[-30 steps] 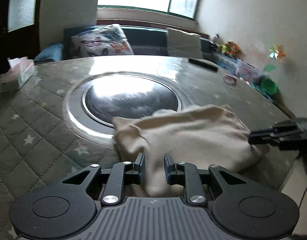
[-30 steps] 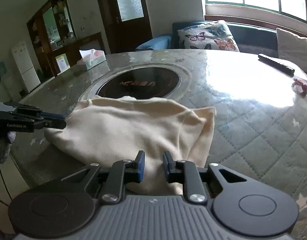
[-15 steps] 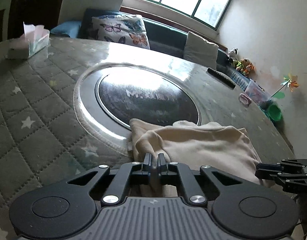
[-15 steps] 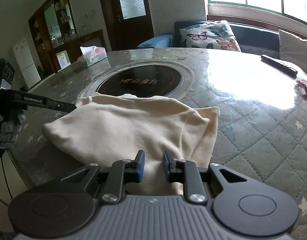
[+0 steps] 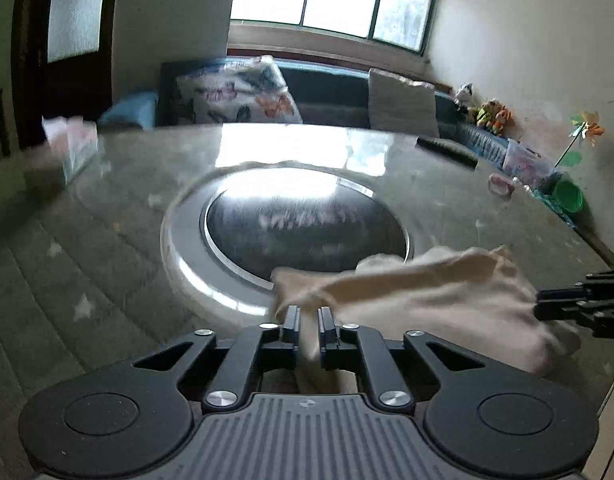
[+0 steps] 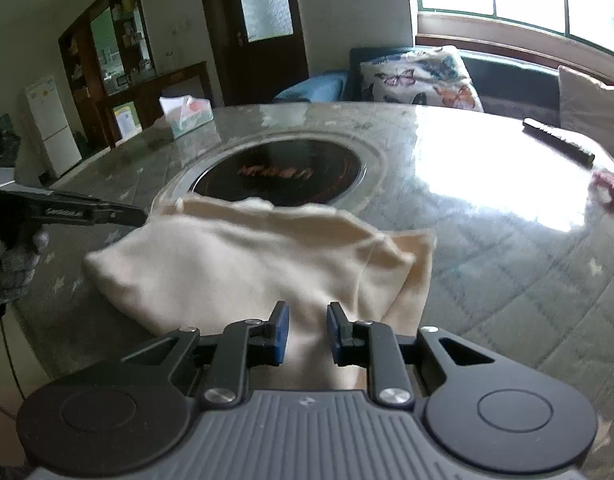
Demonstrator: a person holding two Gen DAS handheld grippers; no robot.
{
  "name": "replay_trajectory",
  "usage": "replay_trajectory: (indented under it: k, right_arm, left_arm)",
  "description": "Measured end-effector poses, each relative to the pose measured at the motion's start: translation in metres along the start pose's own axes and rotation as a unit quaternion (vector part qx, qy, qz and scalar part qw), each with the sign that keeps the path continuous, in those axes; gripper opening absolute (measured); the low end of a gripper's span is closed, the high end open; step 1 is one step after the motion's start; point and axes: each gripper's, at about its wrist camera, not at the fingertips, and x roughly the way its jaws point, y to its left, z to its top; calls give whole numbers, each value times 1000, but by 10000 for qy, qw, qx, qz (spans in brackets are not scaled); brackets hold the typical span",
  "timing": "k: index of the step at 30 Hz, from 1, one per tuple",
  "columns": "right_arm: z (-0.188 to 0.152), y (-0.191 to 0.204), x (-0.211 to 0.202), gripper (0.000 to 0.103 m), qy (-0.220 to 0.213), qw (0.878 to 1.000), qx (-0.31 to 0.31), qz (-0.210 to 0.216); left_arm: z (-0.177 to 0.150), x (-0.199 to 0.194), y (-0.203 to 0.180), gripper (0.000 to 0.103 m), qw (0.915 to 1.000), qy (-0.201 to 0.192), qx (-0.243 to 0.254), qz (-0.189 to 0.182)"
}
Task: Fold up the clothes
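A cream garment (image 6: 247, 264) lies folded on the round table, near its front edge; it also shows in the left wrist view (image 5: 427, 296). My left gripper (image 5: 309, 320) has its jaws a narrow gap apart, with a fold of the garment's left edge between them; the frame is blurred. It shows from the side in the right wrist view (image 6: 123, 214). My right gripper (image 6: 307, 330) is open, its jaws either side of the cloth at the garment's right end. It shows at the right edge of the left wrist view (image 5: 547, 304).
The table (image 6: 507, 264) has a quilted star cover under glass and a dark round cooktop (image 6: 279, 176) in its middle. A tissue box (image 6: 187, 114), a remote (image 6: 559, 140) and a pink item (image 6: 607, 190) lie farther back. A sofa with pillows stands behind.
My left gripper was open a second ago, closed on the garment's left edge, and now lifts that fold with the jaws slightly parted. My right gripper stays open at the right end.
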Motion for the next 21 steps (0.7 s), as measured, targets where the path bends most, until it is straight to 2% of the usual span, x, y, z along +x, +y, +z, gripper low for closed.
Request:
replay_trajectory:
  k: [2,7,14,21]
  right_arm:
    - [7,-5,4,20,-70,9999,12,-76]
    - [24,-18,28,20,-105,9997,147,-140]
    - [30,-33,53,18,64,9992,290,-261]
    - [48,-17,50,18,-191,9997,126,-74]
  left_arm:
    - [6,-1,-5,34,9999,-62,11,-89]
    - [12,12,-16,44,9998,-4,135,-176]
    - [17,42,-12,44,9993,334,135,-63]
    - [28,58,-19,43,9986,390,296,-183]
